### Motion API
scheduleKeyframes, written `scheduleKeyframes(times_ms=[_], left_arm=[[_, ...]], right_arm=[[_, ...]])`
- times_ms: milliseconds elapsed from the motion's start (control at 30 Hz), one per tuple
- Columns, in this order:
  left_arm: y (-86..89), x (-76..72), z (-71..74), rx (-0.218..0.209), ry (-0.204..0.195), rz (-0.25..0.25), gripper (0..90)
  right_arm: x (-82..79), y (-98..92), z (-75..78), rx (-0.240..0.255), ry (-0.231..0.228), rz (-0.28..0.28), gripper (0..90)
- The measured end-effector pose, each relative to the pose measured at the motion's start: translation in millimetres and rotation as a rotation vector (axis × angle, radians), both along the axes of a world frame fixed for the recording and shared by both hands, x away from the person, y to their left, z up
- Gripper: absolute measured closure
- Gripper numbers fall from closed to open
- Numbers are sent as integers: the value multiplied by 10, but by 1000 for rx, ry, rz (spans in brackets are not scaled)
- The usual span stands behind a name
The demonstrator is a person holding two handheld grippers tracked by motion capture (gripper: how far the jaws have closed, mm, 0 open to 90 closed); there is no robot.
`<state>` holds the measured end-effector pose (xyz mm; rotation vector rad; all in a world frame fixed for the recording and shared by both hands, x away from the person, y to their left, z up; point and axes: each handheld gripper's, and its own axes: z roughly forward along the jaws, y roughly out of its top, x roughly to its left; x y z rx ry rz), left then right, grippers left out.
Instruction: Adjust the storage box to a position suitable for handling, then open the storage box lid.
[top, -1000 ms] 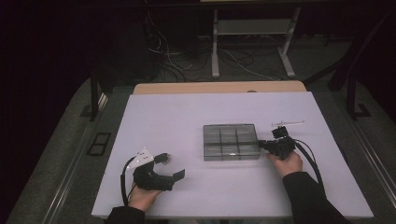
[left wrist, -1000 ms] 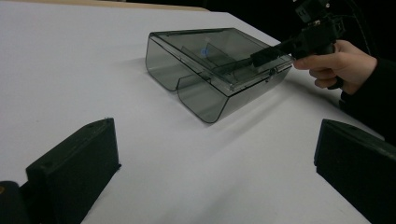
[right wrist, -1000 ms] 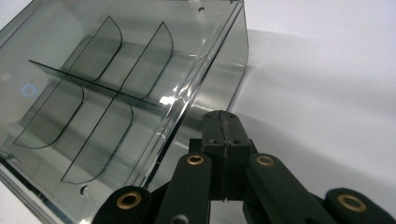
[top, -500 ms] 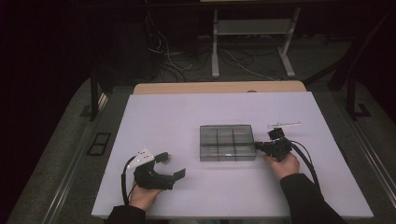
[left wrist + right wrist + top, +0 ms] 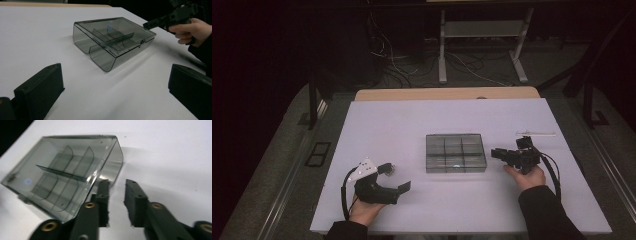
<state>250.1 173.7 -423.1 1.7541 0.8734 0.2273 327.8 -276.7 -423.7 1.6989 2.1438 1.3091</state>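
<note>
Right hand-held gripper [image 5: 116, 195], jaws just parting and empty, beside the divided box [image 5: 65, 172]; left hand-held gripper [image 5: 394, 179] gapes wide.

The box [image 5: 456, 153] is smoky grey and see-through, its dividers a darker grey showing through the lid, with a small pale blue ring of light glinting on the lid in the right gripper view. The counter [image 5: 412, 125] is plain white with no pattern, and a strip of light wood [image 5: 447, 93] runs along its far edge. The right gripper [image 5: 498, 153] is matt black with brass-coloured rivets on its jaws. The left gripper [image 5: 396, 179] is black too, topped by a light grey plate [image 5: 364, 169]. Both sleeves are black. The floor [image 5: 277, 150] is dull grey; the stand [image 5: 482, 45] beyond is pale grey.
</note>
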Motion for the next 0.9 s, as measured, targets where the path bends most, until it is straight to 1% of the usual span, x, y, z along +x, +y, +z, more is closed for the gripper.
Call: scheduleKeyframes(times_ms=[33, 67, 100, 133, 167, 200, 233, 267, 300, 333, 367, 400, 433, 467, 533, 600, 633, 667, 700, 800, 867, 900], left_arm=[[1, -2, 10, -1, 6, -1, 0], [-5, -14, 43, -12, 8, 0, 0], [-5, -14, 43, -12, 8, 0, 0], [-7, -21, 62, -9, 1, -1, 0], [-11, -27, 82, -4, -3, -1, 0], [-17, -30, 111, -2, -8, -1, 0], [-18, -27, 121, 0, -8, -2, 0], [-18, -27, 121, 0, -8, -2, 0], [-18, -27, 132, -1, -4, -4, 0], [-18, -27, 140, 2, -4, -5, 0], [-20, -26, 149, 4, -3, -5, 0], [-23, -24, 158, 4, -3, -6, 0], [-24, -20, 168, 10, -1, -8, 0], [-27, -15, 179, 14, -1, -9, 0], [-24, 2, 196, 18, 3, -11, 0], [-20, 21, 214, 20, 9, -12, 0], [-22, 27, 224, 18, 11, -11, 0], [-21, 33, 237, 22, 12, -14, 0], [-25, 37, 247, 20, 12, -12, 0], [-30, 58, 284, 25, 13, -16, 0], [-29, 85, 305, 30, 10, -20, 0], [-29, 100, 313, 34, 11, -21, 0]], right_arm=[[-44, -18, 42, -1, -14, -5, 600], [-66, -25, 61, 5, -19, -6, 573], [-87, -29, 78, 15, -25, -3, 546], [-87, -29, 78, 15, -25, -3, 546], [-135, -35, 108, 39, -37, 7, 484], [-154, -33, 117, 48, -46, 17, 450], [-171, -29, 128, 57, -45, 26, 415], [-190, -24, 138, 68, -47, 33, 383], [-190, -24, 138, 68, -47, 33, 383], [-209, -21, 147, 75, -51, 39, 341], [-253, -5, 175, 86, -54, 61, 278], [-253, -5, 175, 86, -54, 61, 278], [-274, 0, 186, 82, -57, 68, 248], [-316, 10, 207, 80, -65, 82, 162], [-351, 13, 224, 85, -71, 104, 112], [-374, 12, 231, 97, -79, 140, 94], [-374, 12, 231, 97, -79, 140, 94], [-381, 27, 230, 92, -69, 161, 3], [-381, 27, 230, 92, -69, 161, 3], [-386, 48, 217, 69, -62, 196, 3], [-385, 65, 213, 53, -65, 221, 4], [-381, 78, 208, 43, -75, 234, 4]])
